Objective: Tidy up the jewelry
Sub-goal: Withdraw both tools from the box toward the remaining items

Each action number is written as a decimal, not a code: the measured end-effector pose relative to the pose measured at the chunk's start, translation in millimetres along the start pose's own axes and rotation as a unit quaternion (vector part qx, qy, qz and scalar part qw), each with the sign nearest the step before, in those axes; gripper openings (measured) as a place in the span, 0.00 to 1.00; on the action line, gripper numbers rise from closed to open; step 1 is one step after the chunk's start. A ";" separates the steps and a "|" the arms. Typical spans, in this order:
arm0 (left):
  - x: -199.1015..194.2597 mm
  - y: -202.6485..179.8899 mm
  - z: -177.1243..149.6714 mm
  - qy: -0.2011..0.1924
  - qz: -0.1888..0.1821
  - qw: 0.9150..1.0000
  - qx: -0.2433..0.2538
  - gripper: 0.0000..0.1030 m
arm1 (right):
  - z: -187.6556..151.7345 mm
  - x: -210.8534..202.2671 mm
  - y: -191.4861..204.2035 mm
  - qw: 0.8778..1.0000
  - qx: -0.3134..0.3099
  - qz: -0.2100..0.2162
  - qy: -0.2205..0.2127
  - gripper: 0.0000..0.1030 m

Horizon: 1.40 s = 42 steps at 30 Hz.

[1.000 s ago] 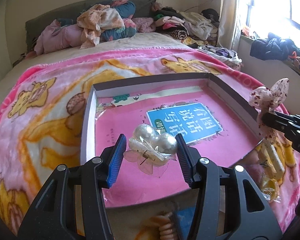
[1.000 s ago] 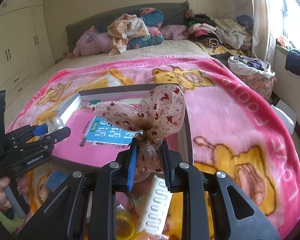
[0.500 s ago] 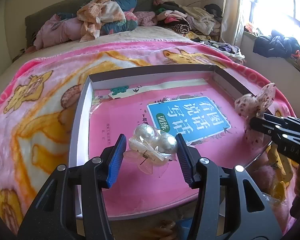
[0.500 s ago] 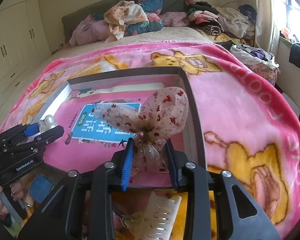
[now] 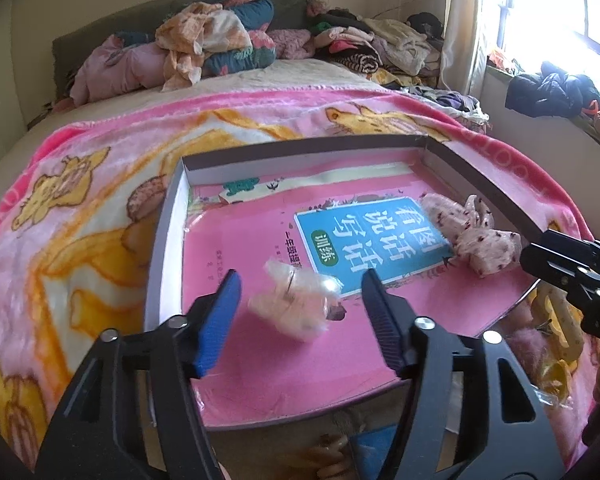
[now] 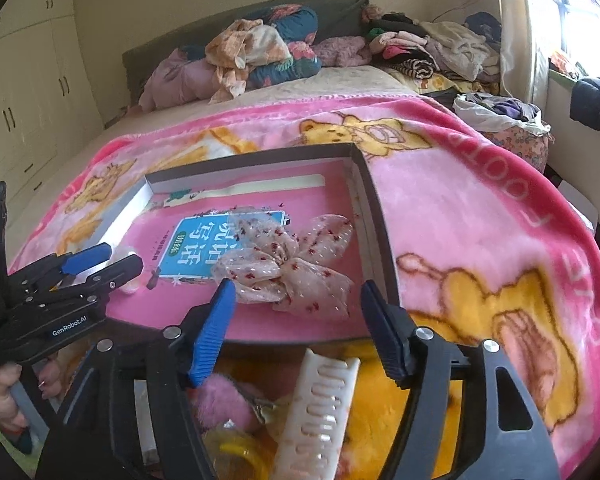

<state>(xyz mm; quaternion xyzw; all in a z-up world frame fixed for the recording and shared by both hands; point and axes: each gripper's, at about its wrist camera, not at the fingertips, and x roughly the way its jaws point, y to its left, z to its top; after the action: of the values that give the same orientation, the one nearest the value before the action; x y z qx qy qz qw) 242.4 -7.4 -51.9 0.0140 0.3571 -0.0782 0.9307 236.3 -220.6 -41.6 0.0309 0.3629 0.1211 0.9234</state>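
A shallow grey box [image 5: 300,148] with a pink book cover as its floor lies on the bed. My left gripper [image 5: 300,280] hangs over its near part, jaws opening. The pearl butterfly clip [image 5: 296,304] is a blur between the fingers, free of both pads. A sheer bow with red dots [image 6: 288,268] lies on the box floor near the right wall [image 6: 374,216], just ahead of my right gripper [image 6: 297,292]. Its jaws are opening and the pads do not touch the bow. Each gripper shows in the other's view, the right one [image 5: 548,256] and the left one [image 6: 112,260].
A pink cartoon blanket [image 5: 80,200] covers the bed. Before the box's near edge lie a white comb clip [image 6: 320,412], a pink fluffy clip [image 6: 224,400] and a yellow clip [image 5: 560,316]. Piled clothes [image 5: 204,40] sit at the headboard. A person's hand [image 6: 4,396] holds the left gripper.
Both grippers went from shut to open. The bow left the right jaws and now lies in the box. The pearl clip slipped out of the left jaws, dropping toward the box floor.
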 end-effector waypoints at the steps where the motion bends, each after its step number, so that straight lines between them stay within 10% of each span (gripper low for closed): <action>1: -2.6 -0.3 -0.3 -0.004 0.001 1.000 0.001 0.56 | -0.5 -2.9 0.5 1.000 0.000 -0.001 -0.003 0.65; 19: -69.7 2.2 -16.1 -0.065 0.000 0.998 -0.022 0.84 | -25.7 -78.3 9.8 0.998 -0.011 -0.007 -0.056 0.73; 42: -106.9 -16.0 -57.5 -0.066 -0.023 0.998 0.007 0.88 | -80.0 -115.6 14.4 0.999 -0.007 -0.018 -0.049 0.74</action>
<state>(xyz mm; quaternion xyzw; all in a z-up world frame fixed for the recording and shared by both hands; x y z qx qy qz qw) 123.5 -4.0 -23.0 0.0070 0.2944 -0.1028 0.9501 97.4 -237.6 -21.6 0.0241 0.3173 0.1052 0.9422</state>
